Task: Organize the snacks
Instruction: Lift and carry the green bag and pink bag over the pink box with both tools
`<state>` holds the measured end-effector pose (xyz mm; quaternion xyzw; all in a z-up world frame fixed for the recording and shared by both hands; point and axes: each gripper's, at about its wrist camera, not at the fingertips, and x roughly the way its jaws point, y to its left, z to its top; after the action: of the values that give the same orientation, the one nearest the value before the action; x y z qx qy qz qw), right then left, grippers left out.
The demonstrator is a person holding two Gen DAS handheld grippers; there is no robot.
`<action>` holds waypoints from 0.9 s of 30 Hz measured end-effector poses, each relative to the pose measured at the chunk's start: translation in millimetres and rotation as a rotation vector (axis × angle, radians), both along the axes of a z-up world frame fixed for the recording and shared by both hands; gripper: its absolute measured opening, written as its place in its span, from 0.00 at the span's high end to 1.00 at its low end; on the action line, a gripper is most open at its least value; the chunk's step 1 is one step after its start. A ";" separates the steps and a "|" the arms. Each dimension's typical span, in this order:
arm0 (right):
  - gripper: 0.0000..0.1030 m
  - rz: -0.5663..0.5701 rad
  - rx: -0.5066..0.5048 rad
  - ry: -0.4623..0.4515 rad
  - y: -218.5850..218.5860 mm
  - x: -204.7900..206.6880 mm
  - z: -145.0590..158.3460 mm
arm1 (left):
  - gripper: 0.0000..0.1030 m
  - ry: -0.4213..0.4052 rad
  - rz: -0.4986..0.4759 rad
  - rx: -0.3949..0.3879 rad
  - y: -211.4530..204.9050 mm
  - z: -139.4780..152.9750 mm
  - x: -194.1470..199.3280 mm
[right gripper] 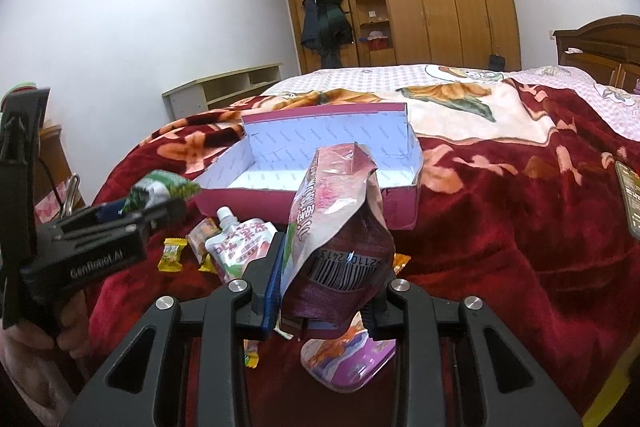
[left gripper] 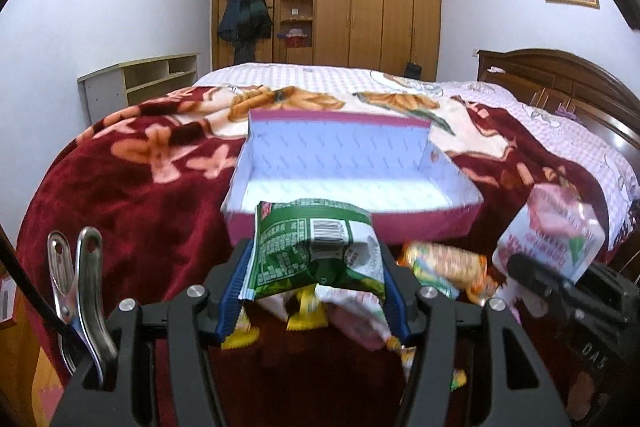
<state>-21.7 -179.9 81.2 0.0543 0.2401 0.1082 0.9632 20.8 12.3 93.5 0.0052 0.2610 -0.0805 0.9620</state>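
An open pink box (left gripper: 428, 223) with a white inside sits on the red floral blanket; it also shows in the right wrist view (right gripper: 400, 205). My left gripper (left gripper: 316, 279) is shut on a green snack packet (left gripper: 312, 251), held above the blanket just in front of the box. My right gripper (right gripper: 328, 287) is shut on a pink and purple snack bag (right gripper: 340, 227), also lifted in front of the box. The left gripper with its green packet (right gripper: 160, 189) shows at the left of the right wrist view. The pink bag shows at the right of the left wrist view (left gripper: 552, 227).
Loose snacks lie on the blanket (right gripper: 500, 247) before the box: a white spout pouch (right gripper: 240, 247), yellow candies (right gripper: 171, 255), a biscuit pack (left gripper: 444, 263), a purple packet (right gripper: 348, 359). A dark object (right gripper: 629, 199) lies at the right edge. Wardrobe and headboard stand behind.
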 end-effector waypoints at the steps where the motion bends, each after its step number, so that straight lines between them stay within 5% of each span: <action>1: 0.69 -0.003 -0.003 0.004 -0.7 2.6 0.8 | 0.41 -0.003 -0.003 -0.007 -0.9 2.2 4.3; 27: 0.69 -0.050 -0.074 -0.096 0.5 77.2 43.8 | 0.41 -0.074 0.017 0.002 -20.9 33.6 74.2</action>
<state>55.6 -179.4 125.0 0.0193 0.1961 0.0778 0.9773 95.0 -8.6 127.1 0.0070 0.2255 -0.0719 0.9716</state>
